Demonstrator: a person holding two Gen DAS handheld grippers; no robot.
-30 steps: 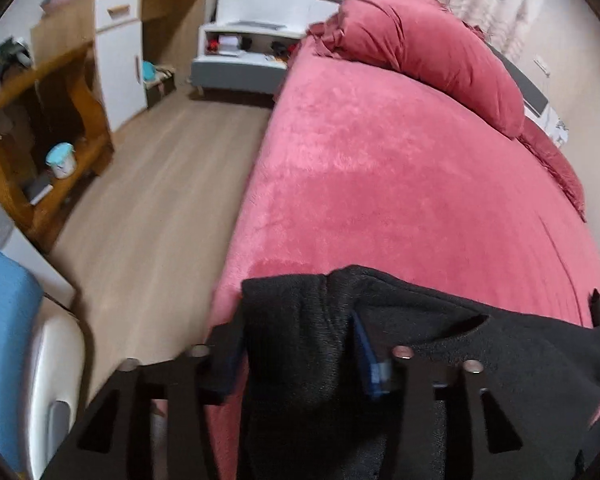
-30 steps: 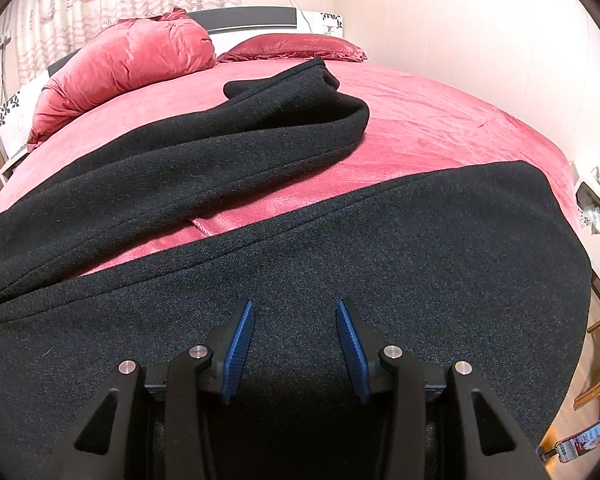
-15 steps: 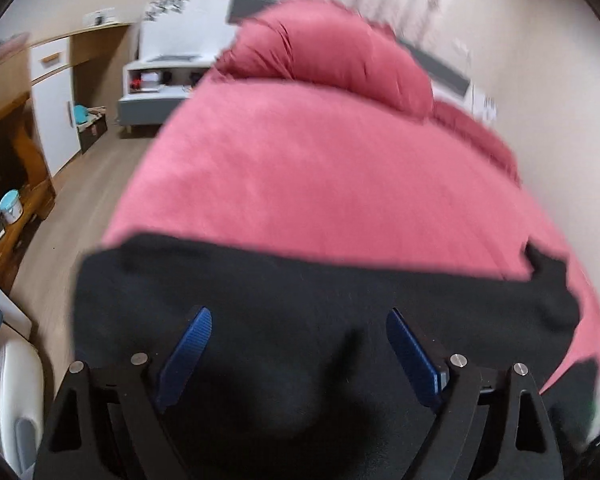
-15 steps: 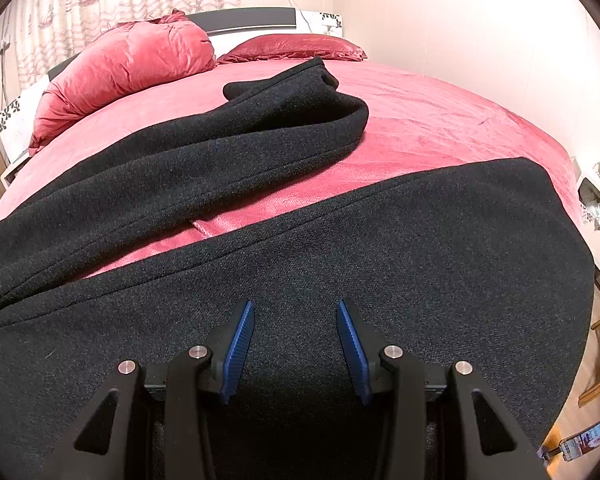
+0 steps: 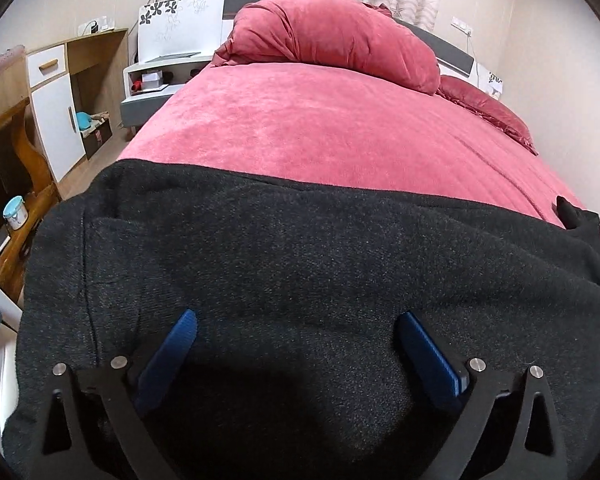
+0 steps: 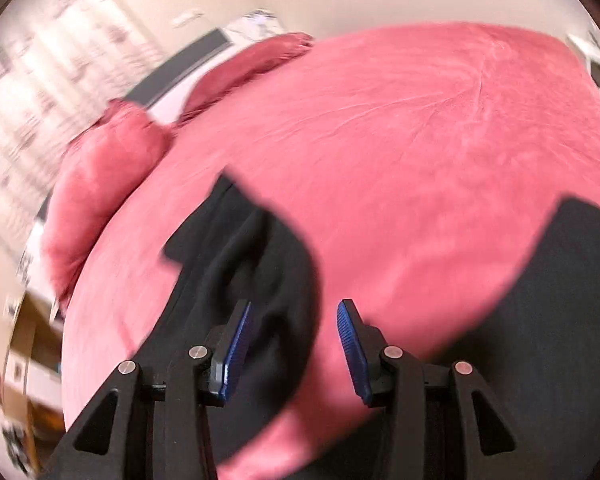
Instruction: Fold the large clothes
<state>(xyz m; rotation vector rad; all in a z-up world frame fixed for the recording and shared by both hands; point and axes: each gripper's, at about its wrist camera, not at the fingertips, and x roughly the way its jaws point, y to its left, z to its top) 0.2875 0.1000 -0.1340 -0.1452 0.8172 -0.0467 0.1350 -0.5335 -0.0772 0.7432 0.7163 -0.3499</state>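
Left gripper (image 5: pixel 296 354): jaws opening to their widest, blue pads splayed far apart, nothing pinched between them; dark coat (image 5: pixel 280 264) spread flat straight beneath and ahead, not pressed by either pad. Coat body stretched crosswise to this gripper, long axis running side to side, far edge a straight line against the pink bed (image 5: pixel 340 128) just beyond the fingertips. Off to the right, a small dark tab of cloth poking up at the coat's end.

Right gripper (image 6: pixel 294 342): jaws half apart, pads clear of cloth on both faces, so empty as far as the blurred view allows. Sleeve (image 6: pixel 256 256) lying directly ahead and slightly left of the gap, long axis pointing away from the fingertips up the bed, loose end farthest off. Bare pink cover under the right pad; another dark mass of coat low to the right of this gripper.

Judged from this layout: sleeve nearer the right gripper, and lined up lengthwise with it, so a grab there would likely mean dropping onto the near part of the sleeve. Left side seemingly done with its corner, released and flat. Exact contact between right pads and fabric hard to tell through the smear.
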